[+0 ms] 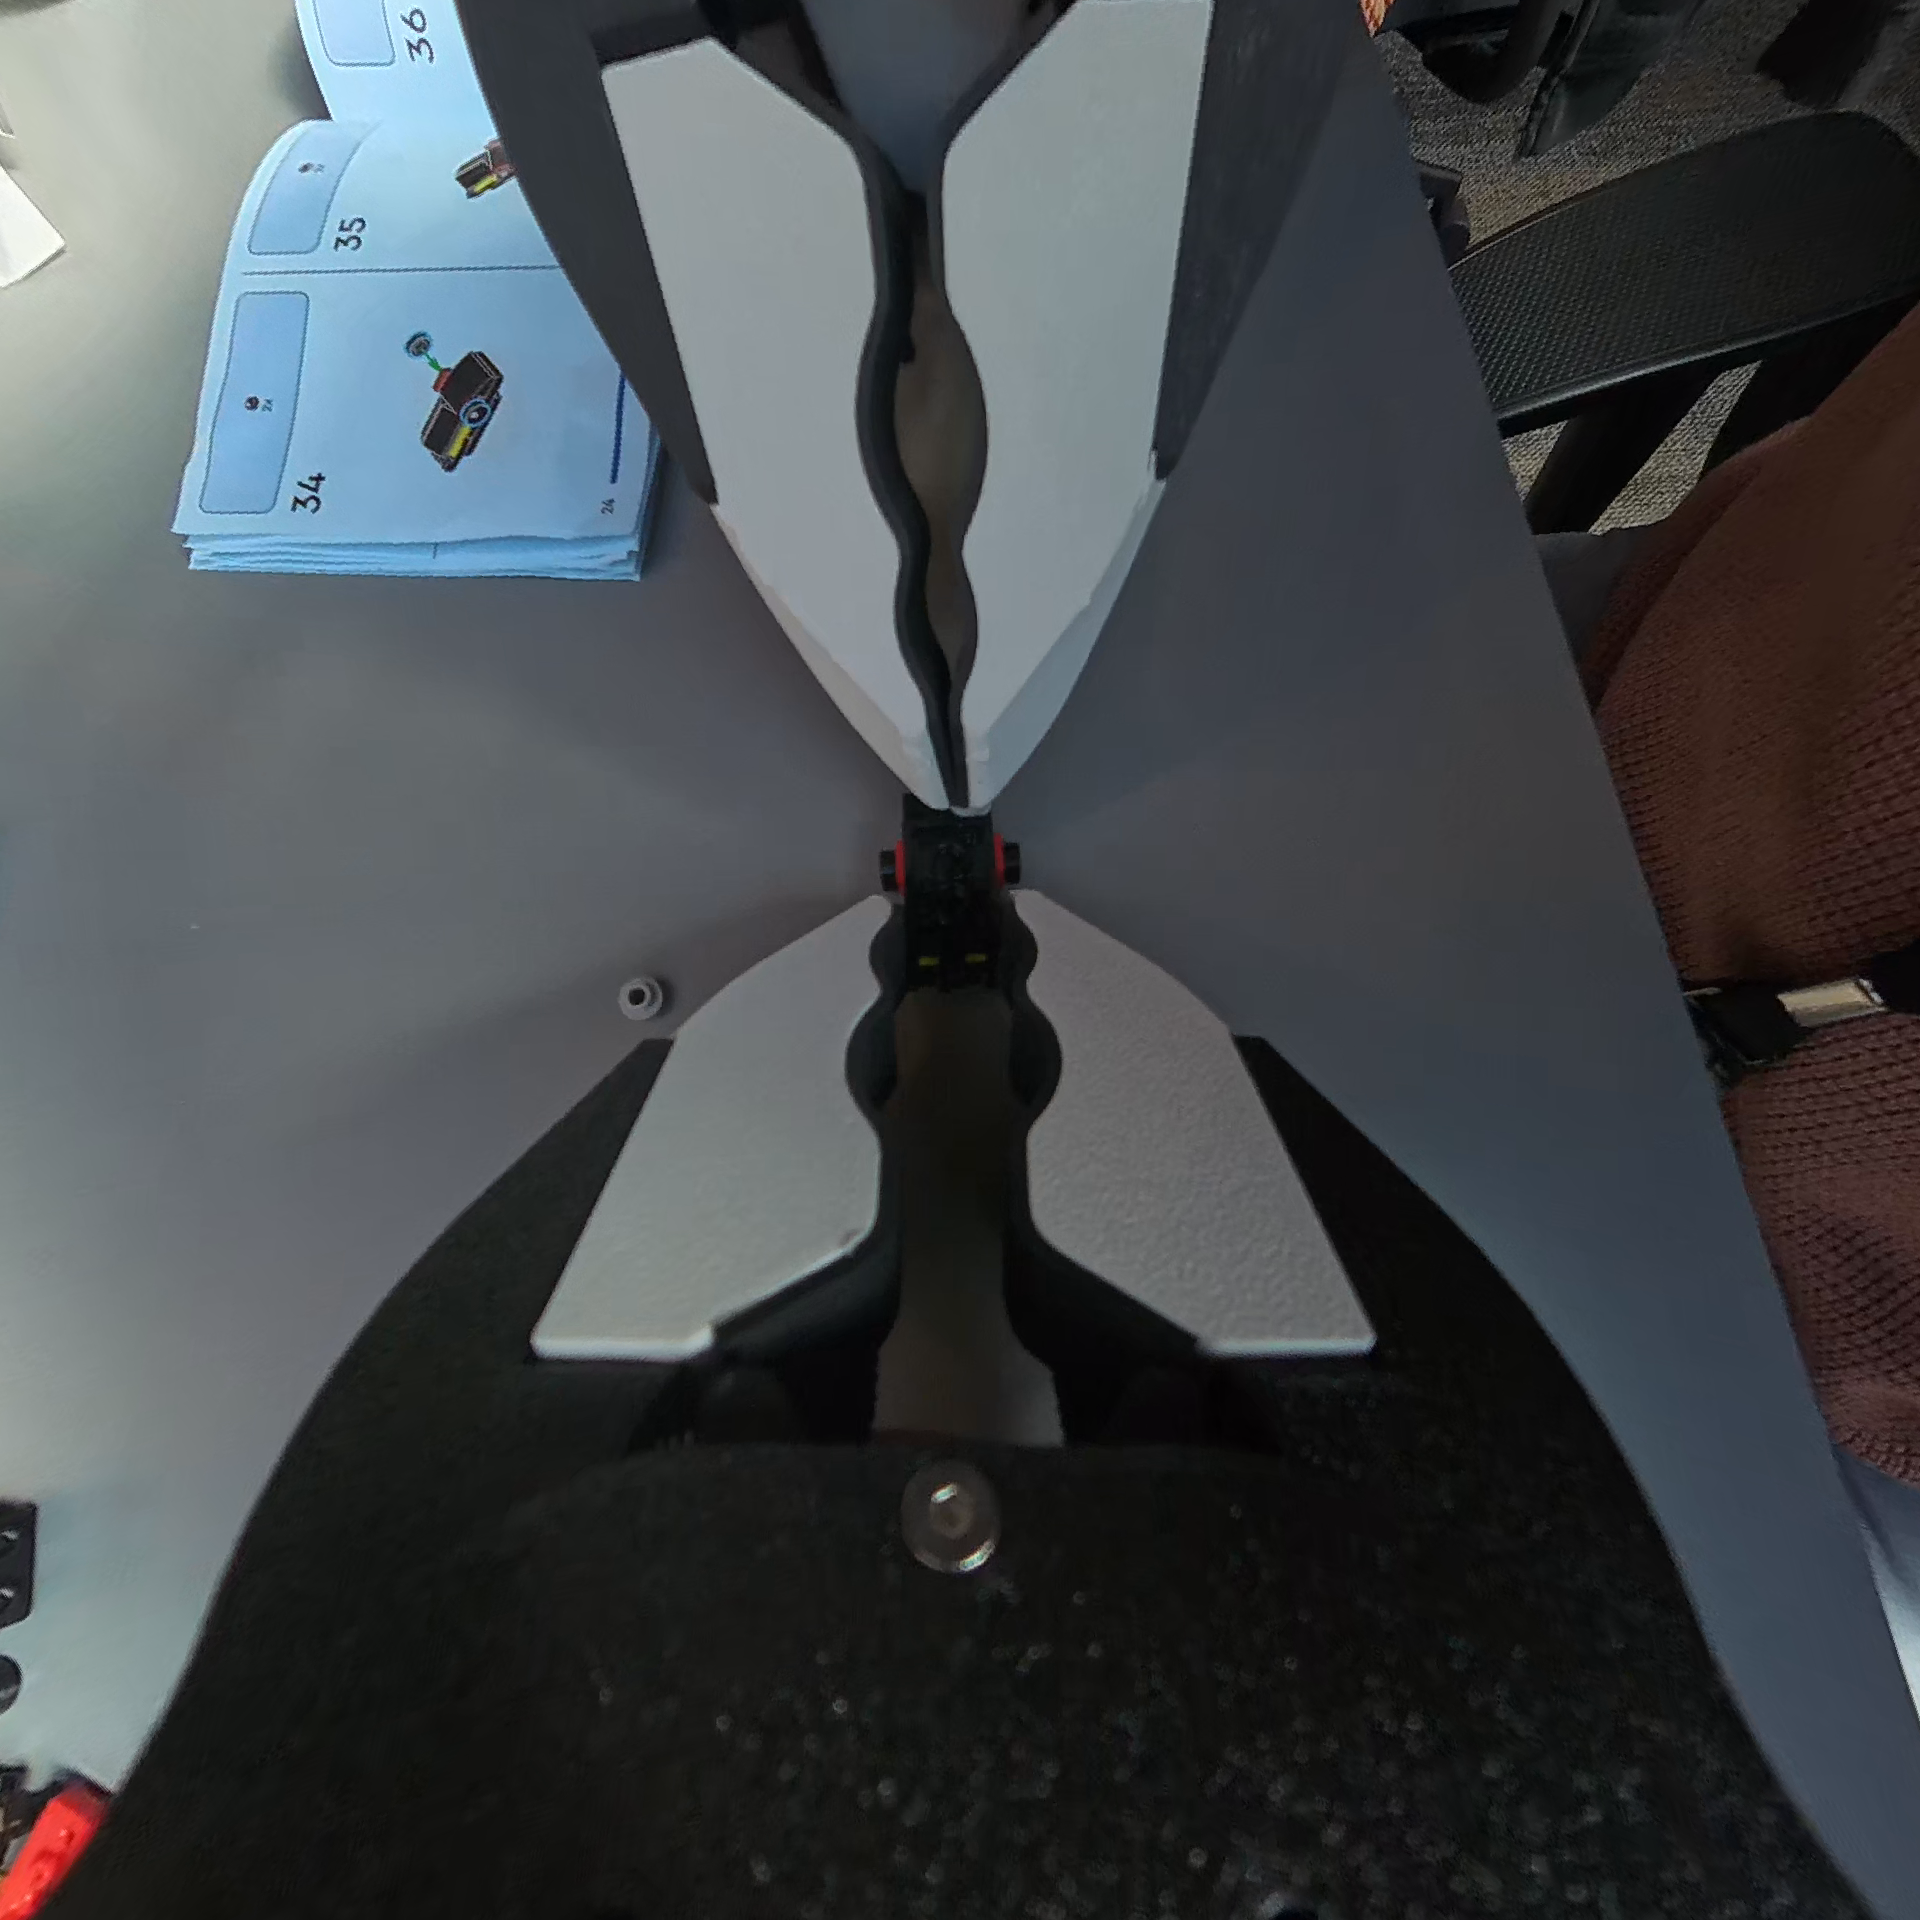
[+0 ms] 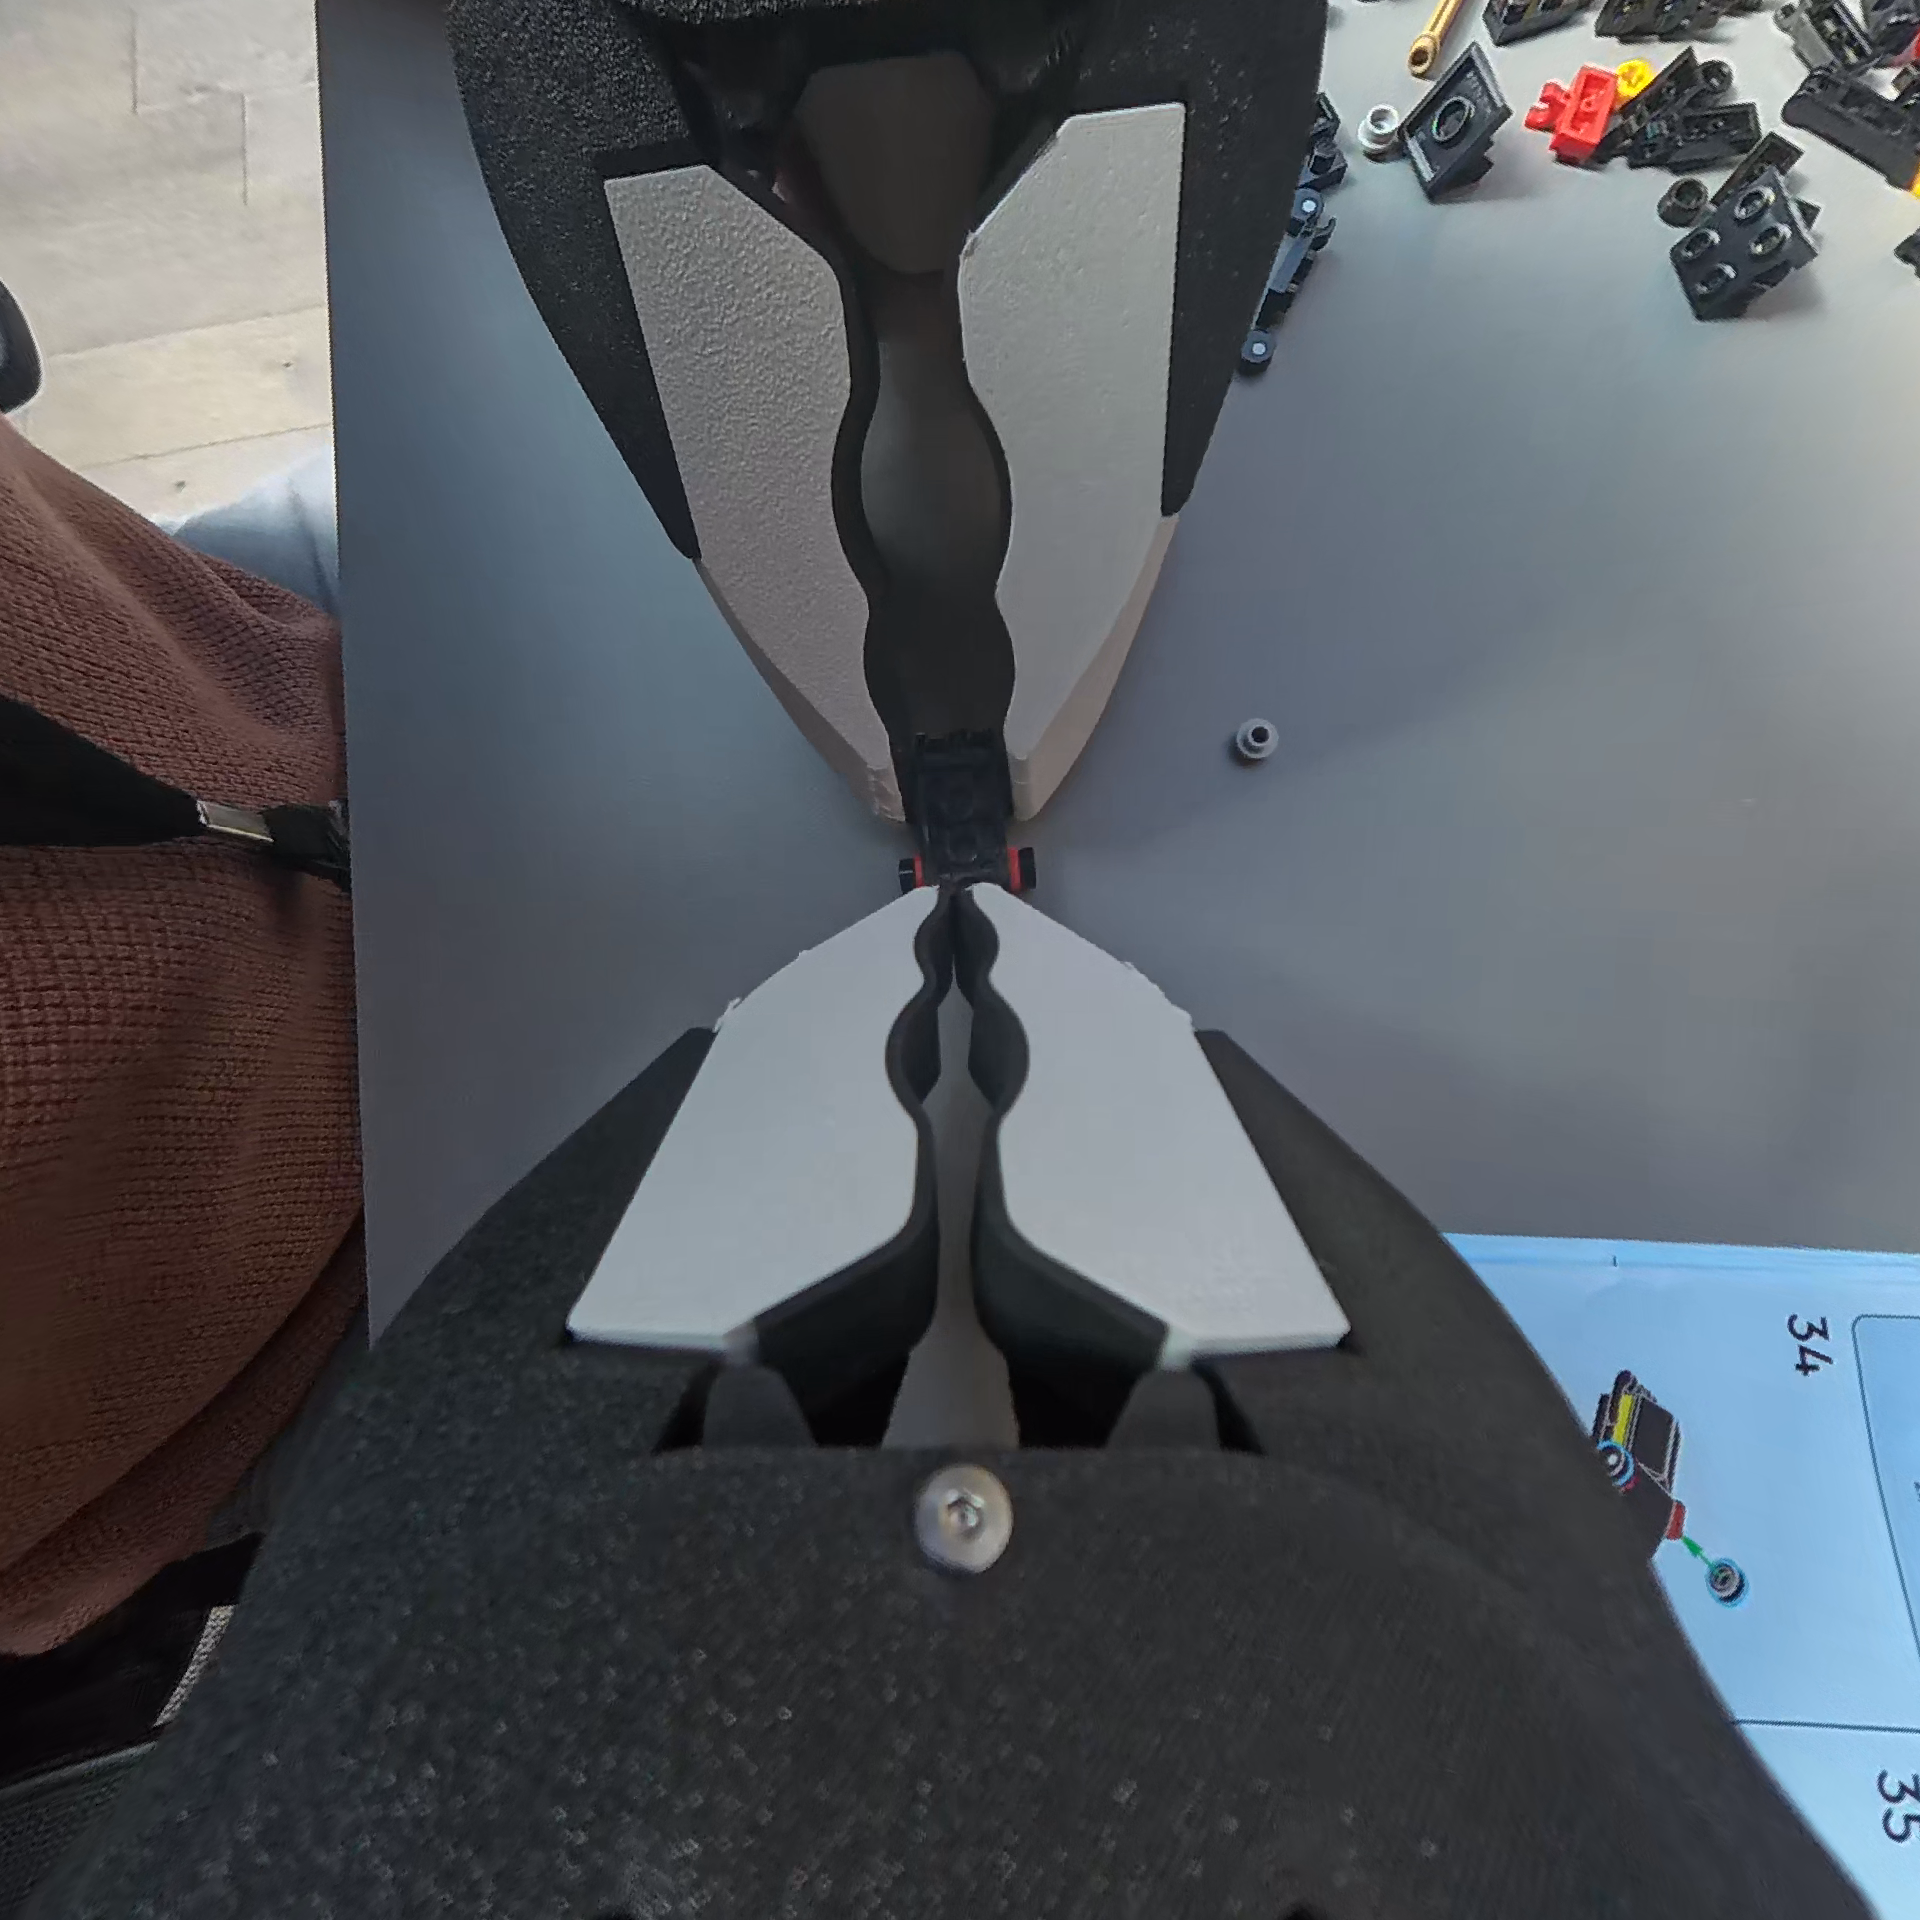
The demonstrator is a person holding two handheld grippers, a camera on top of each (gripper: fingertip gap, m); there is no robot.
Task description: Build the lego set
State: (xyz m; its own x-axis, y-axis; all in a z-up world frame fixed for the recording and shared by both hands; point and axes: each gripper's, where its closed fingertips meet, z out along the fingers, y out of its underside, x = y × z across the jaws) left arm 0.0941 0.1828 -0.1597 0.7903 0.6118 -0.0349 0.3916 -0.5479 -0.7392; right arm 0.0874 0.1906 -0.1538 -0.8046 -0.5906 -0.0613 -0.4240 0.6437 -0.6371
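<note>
Gripping the small black lego car (image 1: 948, 904), the left gripper (image 1: 951, 966) faces the right gripper (image 2: 951, 904), pinched nearly closed at its rear; a grey stud (image 1: 641, 995) lies beside.

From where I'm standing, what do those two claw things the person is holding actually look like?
Both match. The left claw and right claw each have two broad tapering fingers with pale grey textured faces, lined inside with wavy black rubbery pads. These spring from a rough, speckled black body with one silver hex bolt in the middle. No cables show. The person wears a brown knitted garment.
</note>
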